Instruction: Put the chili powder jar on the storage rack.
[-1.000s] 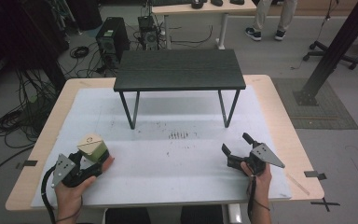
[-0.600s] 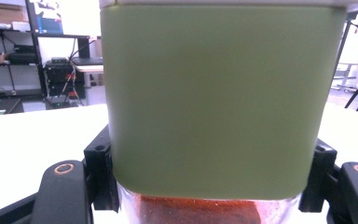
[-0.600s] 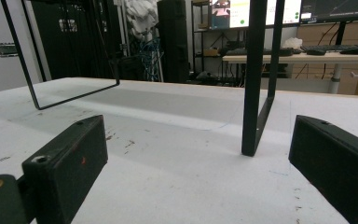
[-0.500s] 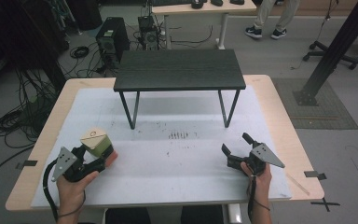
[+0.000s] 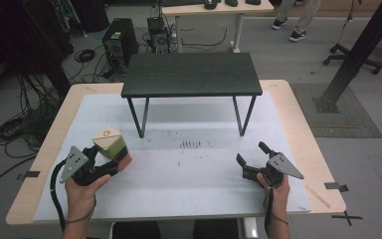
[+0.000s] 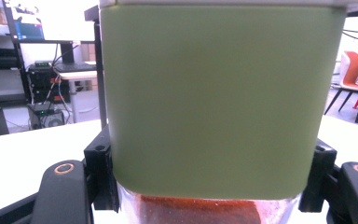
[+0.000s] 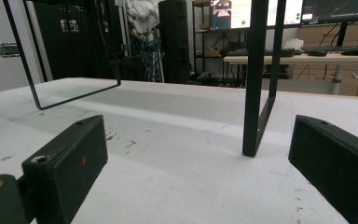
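A square jar [image 5: 111, 143] with a tan lid, a green band and red-orange contents is held near the table's front left. My left gripper [image 5: 113, 160] is shut on it, jaws pressing its two sides. In the left gripper view the jar's green wall [image 6: 221, 102] is close up, with red powder [image 6: 200, 212] in its clear lower part, between the jaws. At the front right my right gripper [image 5: 252, 155] stands open with nothing between its fingers. Seen from the right gripper view, the right gripper [image 7: 200, 177] sits low over the white tabletop.
A small black table [image 5: 191, 74] stands at the back middle of the white mat [image 5: 194, 174]; one of its legs [image 7: 256, 93] rises just ahead of the right gripper. Dark marks [image 5: 194, 144] lie on the mat's middle. Cables and computer gear sit on the floor beyond.
My left gripper has carried the jar a little away from the person and to the right. The right gripper has hardly moved.
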`<state>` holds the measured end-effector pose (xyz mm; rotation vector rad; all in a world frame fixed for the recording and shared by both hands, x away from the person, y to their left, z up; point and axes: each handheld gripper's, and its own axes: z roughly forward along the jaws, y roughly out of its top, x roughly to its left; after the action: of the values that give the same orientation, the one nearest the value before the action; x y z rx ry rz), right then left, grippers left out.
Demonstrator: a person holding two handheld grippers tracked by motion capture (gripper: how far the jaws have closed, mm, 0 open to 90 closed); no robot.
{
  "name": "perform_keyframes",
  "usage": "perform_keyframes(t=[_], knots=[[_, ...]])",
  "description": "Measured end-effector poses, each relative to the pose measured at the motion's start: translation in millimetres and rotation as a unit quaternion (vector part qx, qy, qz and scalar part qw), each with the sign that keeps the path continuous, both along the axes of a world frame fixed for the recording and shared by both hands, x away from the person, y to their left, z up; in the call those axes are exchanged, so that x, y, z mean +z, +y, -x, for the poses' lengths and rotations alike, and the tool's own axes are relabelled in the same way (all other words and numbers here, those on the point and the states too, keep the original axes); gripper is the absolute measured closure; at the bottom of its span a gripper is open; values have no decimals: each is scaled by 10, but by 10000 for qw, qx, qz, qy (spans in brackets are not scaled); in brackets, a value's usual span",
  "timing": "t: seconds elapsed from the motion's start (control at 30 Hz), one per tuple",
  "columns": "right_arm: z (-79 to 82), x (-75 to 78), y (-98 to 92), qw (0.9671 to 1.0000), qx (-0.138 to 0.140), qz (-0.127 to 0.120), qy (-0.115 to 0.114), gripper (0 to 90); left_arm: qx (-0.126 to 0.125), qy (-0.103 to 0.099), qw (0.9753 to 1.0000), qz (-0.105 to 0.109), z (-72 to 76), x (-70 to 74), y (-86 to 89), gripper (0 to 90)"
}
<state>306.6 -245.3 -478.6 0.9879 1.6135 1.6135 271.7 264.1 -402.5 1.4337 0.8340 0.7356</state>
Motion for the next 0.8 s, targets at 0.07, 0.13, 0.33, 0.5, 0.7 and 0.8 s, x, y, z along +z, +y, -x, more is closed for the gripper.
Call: perform_keyframes(t=[0.07, 0.13, 0.33, 0.5, 0.7, 0.8], knots=[[1, 0, 1, 10000, 2, -2, 2, 44, -14, 6, 10000, 31, -17, 37, -24, 293], [1, -1, 0, 10000, 3, 2, -4, 44, -57, -8, 9999, 103, -29, 76, -45, 293], [2, -1, 0, 10000, 7, -1, -11, 44, -83, -7, 9999, 85, -78, 201, -105, 292], [3, -2, 0, 10000, 11, 1, -20, 45, -119, -4, 9999, 74, -146, 331, -172, 292], [5, -2, 0, 10000, 12, 1, -33, 45, -200, -13, 9998, 63, -259, 514, -288, 292], [6, -2, 0, 10000, 13, 1, -38, 44, -219, 17, 9997, 60, -312, 596, -347, 292]])
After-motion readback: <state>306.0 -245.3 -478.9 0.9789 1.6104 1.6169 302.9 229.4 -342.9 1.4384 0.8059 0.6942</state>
